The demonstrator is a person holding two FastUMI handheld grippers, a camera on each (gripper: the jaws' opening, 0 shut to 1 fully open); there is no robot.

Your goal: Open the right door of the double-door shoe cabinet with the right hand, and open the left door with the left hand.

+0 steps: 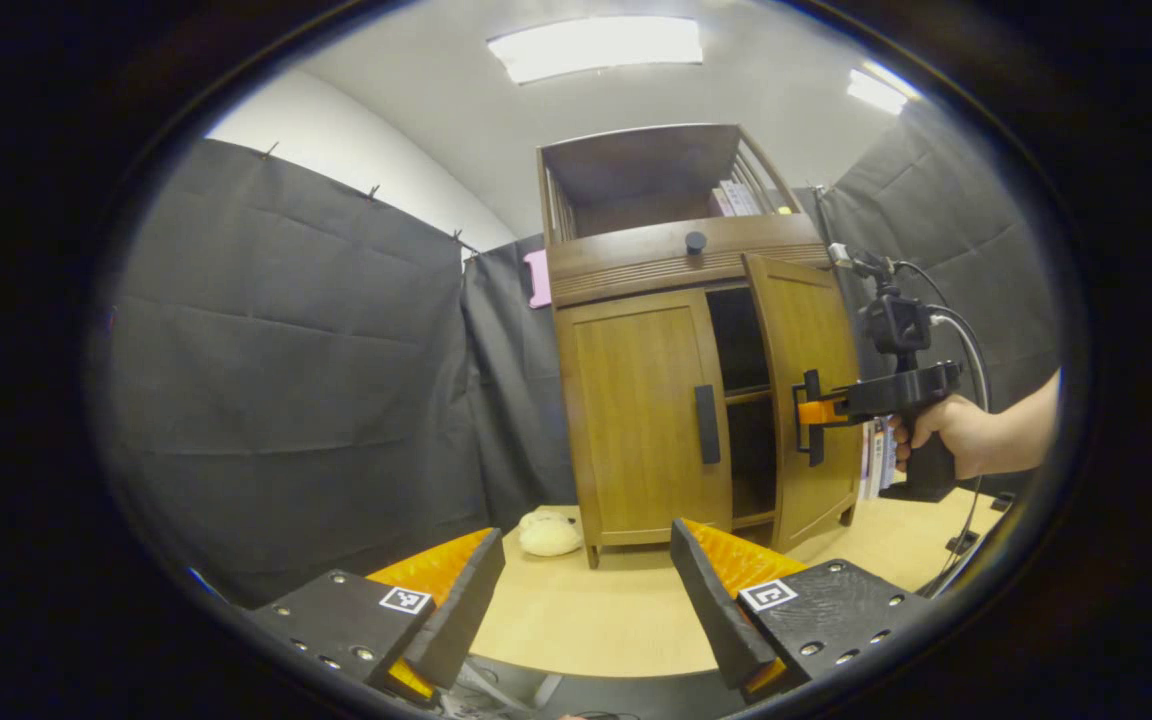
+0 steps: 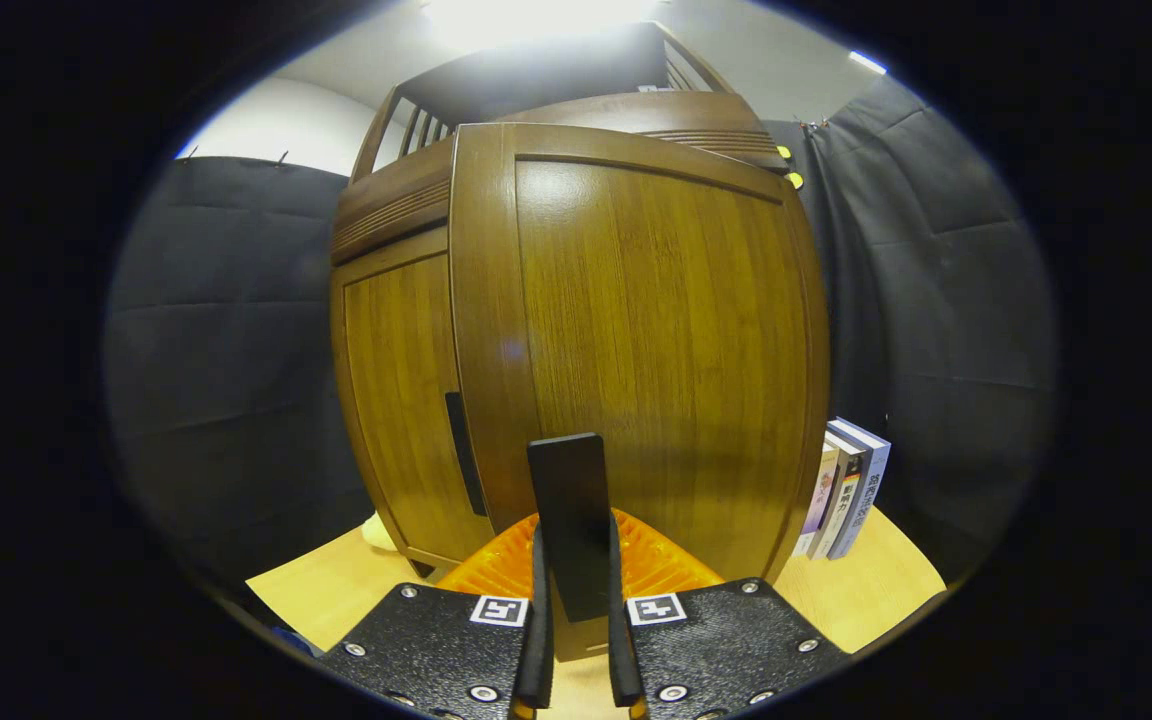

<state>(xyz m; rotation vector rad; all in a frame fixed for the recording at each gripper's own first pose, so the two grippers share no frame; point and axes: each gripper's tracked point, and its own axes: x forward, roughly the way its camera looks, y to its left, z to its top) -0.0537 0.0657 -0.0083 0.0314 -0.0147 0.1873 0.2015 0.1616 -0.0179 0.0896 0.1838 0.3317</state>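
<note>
Your right gripper (image 2: 573, 600) has both fingers pinched on the dark handle (image 2: 570, 520) of the right door (image 2: 656, 340), which stands partly open. Your left gripper (image 1: 586, 590) waits with its fingers wide apart above the table (image 1: 586, 620), holding nothing. The left door (image 1: 641, 420) of the shoe cabinet (image 1: 676, 260) is shut, well ahead of it.

Cabinet (image 1: 676, 390) on table (image 1: 586, 620); books (image 2: 846, 490) right of cabinet.

The wooden table (image 1: 586, 610) carries the shoe cabinet (image 1: 651, 400) (books (image 2: 846, 490) beside it).
</note>
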